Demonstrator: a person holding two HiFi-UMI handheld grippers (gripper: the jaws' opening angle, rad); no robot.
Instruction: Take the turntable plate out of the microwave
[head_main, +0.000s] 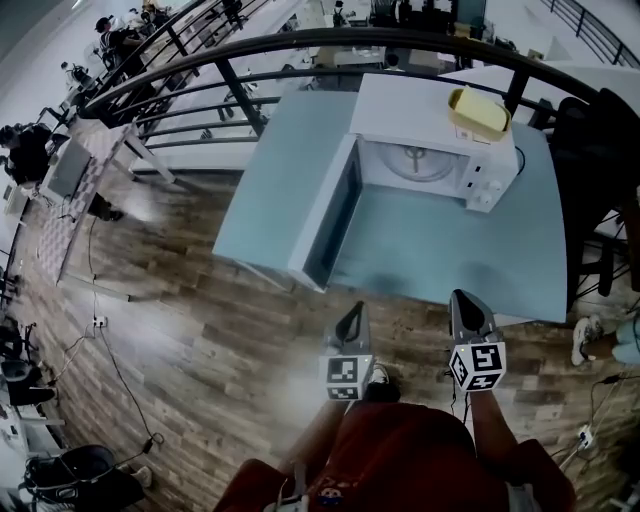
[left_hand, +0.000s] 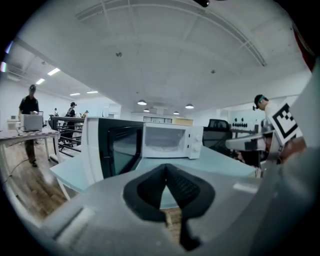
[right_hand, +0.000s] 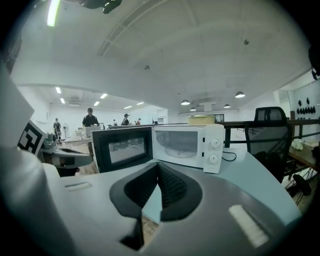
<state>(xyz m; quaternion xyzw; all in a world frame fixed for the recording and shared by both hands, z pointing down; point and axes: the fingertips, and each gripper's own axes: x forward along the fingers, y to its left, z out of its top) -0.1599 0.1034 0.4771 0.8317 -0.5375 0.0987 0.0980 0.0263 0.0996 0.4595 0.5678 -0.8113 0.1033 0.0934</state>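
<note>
Since the door (head_main: 328, 215) of the microwave (head_main: 425, 110) already stands swung wide, the way in is clear for you, but that looks to be the only part of the job that is done. The plate (head_main: 418, 162) still lies flat inside the cavity. It is well ahead of both tools, roughly on the line that runs between them.

Your left hand-held gripper (head_main: 352, 312) has its jaws pressed together with nothing between them. Your right hand-held gripper (head_main: 466, 298) is the same, closed and empty. They hang side by side over the floor, short of the near edge of the table (head_main: 450, 265), both pointing toward the oven. The open door stands ahead and to the left of the left tool, with the cavity just to the right of it.

As I judge it, nearly everything is left for you to do:
- Cross the stretch of table in front of the tools.
- Part the jaws of at least one tool.
- Reach into the cavity and take the plate by its rim.
- Lift it free and draw it out past the door.

Glass may slip in the pads, so a second hold on the far side of the rim would likely help.
</note>
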